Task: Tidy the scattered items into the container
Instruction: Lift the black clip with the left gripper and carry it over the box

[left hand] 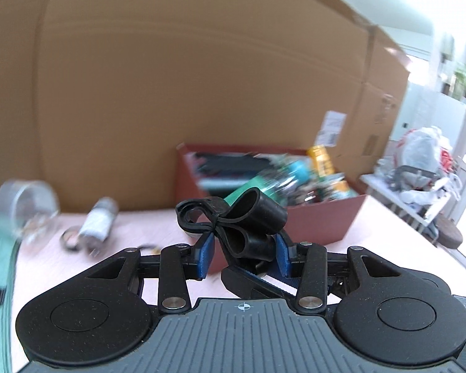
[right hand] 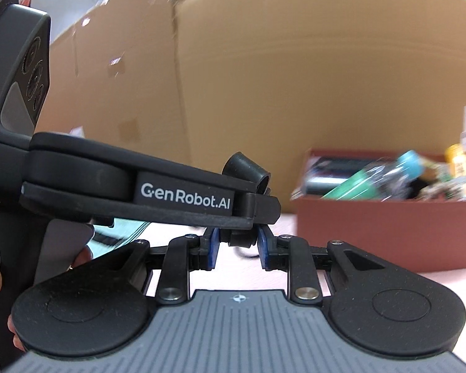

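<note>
My left gripper (left hand: 244,256) is shut on a black rubber strap clip (left hand: 242,217), a looped band with tube-shaped ends, held above the pink table. The red-brown box (left hand: 323,220) stands just beyond it, full of mixed items. In the right wrist view the left gripper's body (right hand: 183,197) crosses in front, and the black clip (right hand: 247,171) pokes above it. My right gripper (right hand: 237,248) is open; whether its blue pads touch the clip's lower end is unclear. The box (right hand: 385,230) is to its right.
A small bottle (left hand: 98,220), a clear tape roll (left hand: 25,199) and a small ring (left hand: 70,237) lie on the table at left. A large cardboard wall (left hand: 171,93) stands behind. A cluttered side table (left hand: 419,174) is far right.
</note>
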Demonstrator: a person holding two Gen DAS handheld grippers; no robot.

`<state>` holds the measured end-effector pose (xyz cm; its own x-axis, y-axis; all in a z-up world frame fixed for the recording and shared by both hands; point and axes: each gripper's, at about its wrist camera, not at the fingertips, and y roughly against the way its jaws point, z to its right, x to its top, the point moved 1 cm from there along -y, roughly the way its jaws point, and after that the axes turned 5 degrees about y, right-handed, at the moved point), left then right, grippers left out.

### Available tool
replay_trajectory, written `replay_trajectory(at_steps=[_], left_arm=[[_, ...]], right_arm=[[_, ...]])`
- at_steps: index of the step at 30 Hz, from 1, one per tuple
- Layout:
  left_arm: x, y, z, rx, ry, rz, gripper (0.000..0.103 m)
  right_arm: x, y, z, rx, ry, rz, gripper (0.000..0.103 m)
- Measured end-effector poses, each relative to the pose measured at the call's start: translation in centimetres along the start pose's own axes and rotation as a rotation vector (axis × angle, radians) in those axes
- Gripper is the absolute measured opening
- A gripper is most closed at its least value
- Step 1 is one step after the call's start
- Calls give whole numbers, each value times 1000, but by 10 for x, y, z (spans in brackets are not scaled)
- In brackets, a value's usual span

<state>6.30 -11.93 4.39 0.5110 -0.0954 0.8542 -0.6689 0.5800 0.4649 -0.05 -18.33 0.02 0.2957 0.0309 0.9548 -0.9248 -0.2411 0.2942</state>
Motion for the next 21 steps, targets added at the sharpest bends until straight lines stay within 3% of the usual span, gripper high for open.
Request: replay_trajectory(at_steps=[14,21], left_arm=[[40,-41,82,-124,-121,29,42],[58,-74,108,-163,-164,30,42]], right_arm=[[21,41,75,-155,-52,132,30],[29,40,108,-212,-51,155,30]])
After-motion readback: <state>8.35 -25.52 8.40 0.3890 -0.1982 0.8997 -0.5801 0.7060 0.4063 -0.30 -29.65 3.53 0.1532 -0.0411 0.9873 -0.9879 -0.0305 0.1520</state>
